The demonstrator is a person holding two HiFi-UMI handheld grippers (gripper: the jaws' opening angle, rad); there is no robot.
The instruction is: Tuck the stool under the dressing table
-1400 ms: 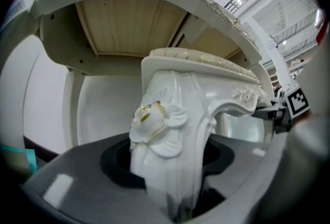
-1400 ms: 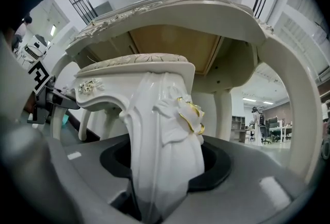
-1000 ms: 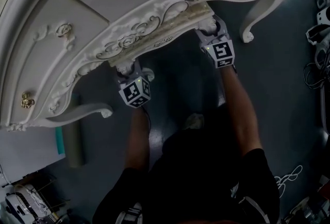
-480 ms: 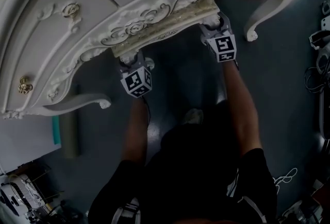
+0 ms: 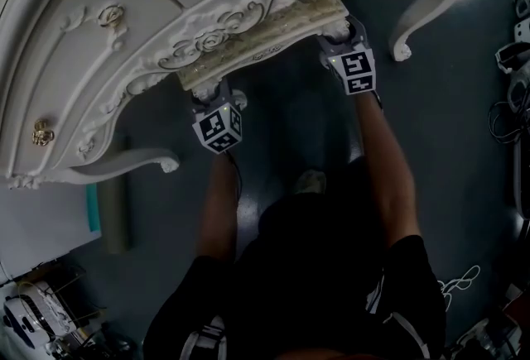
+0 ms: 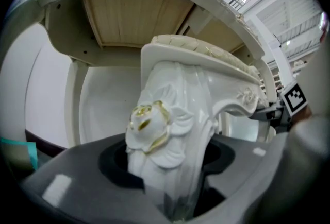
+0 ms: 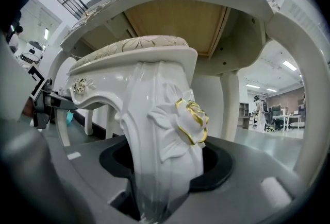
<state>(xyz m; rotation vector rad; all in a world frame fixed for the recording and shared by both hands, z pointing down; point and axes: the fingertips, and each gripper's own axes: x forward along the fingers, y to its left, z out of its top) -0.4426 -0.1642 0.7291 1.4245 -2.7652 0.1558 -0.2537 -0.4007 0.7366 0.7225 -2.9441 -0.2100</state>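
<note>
Left gripper (image 5: pixel 212 98) and right gripper (image 5: pixel 338 34) each pinch a leg of the stool (image 5: pixel 263 37). It has barely shifted and sits mostly under the dressing table (image 5: pixel 99 60) at 12 o'clock.

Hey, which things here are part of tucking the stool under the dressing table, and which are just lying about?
Part of the job: stool, one leg clamped in each gripper; dressing table; left gripper; right gripper.

Just lying about: grey roll on the floor; cables at the right edge; white cord on the floor.
</note>
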